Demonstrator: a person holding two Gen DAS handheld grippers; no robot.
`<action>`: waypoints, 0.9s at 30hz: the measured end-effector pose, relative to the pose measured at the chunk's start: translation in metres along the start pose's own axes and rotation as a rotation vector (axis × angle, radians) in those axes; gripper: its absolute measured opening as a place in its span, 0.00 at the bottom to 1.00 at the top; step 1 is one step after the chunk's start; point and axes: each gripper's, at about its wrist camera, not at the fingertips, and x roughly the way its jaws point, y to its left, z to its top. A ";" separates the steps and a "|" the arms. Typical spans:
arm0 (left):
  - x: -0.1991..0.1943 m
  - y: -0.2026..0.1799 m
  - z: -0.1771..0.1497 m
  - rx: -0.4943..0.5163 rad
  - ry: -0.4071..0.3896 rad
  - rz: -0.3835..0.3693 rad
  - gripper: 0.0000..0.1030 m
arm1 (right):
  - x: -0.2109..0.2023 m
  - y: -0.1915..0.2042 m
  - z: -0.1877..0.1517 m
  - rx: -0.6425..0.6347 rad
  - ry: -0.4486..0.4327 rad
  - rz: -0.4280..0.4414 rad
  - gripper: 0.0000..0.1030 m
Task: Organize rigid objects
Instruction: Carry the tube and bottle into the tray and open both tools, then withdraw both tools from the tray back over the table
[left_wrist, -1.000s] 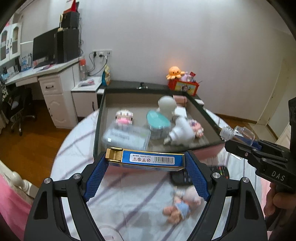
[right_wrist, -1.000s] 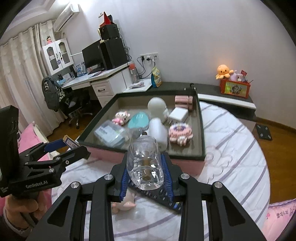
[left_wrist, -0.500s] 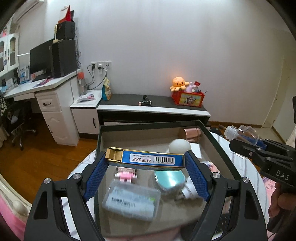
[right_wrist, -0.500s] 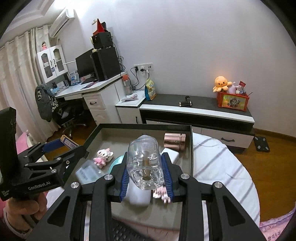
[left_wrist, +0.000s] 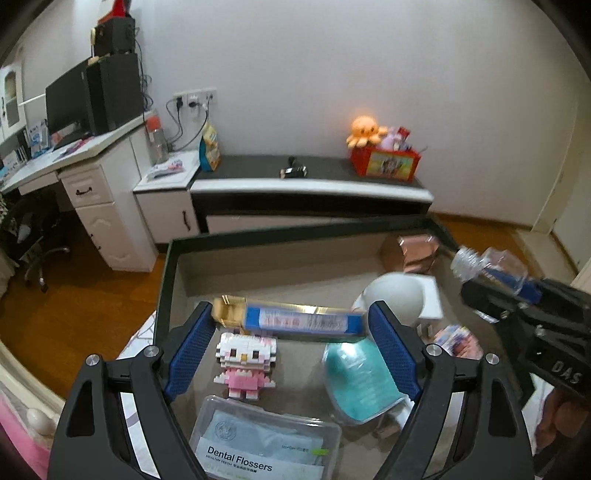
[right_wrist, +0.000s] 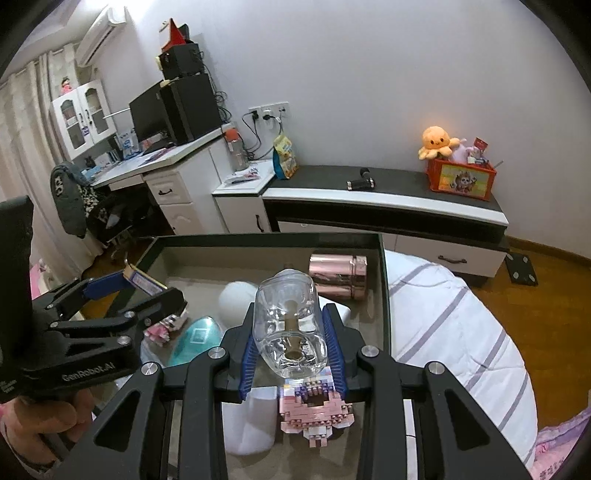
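Left gripper (left_wrist: 291, 325) jaws just widening, blue-and-gold box (left_wrist: 295, 318) loose between them above tray (left_wrist: 173, 266). Right gripper (right_wrist: 291, 339) clamped on clear bottle (right_wrist: 290, 328). Below: block kitten (left_wrist: 245, 360), teal case (left_wrist: 360, 380), flosser box (left_wrist: 266, 443), white dome (left_wrist: 395, 297).

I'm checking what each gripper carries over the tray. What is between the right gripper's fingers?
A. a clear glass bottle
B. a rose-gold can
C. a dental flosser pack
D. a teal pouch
A: the right gripper is clamped on the clear glass bottle, with its blue pads against both sides.
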 end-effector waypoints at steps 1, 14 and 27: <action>-0.001 -0.001 -0.001 0.002 -0.001 0.007 0.88 | 0.000 0.000 -0.002 -0.002 0.005 0.001 0.36; -0.073 0.008 -0.025 -0.049 -0.116 0.015 0.99 | -0.042 -0.002 -0.016 0.040 -0.040 -0.080 1.00; -0.160 0.007 -0.060 -0.084 -0.193 0.014 0.99 | -0.108 0.022 -0.044 0.046 -0.120 -0.067 1.00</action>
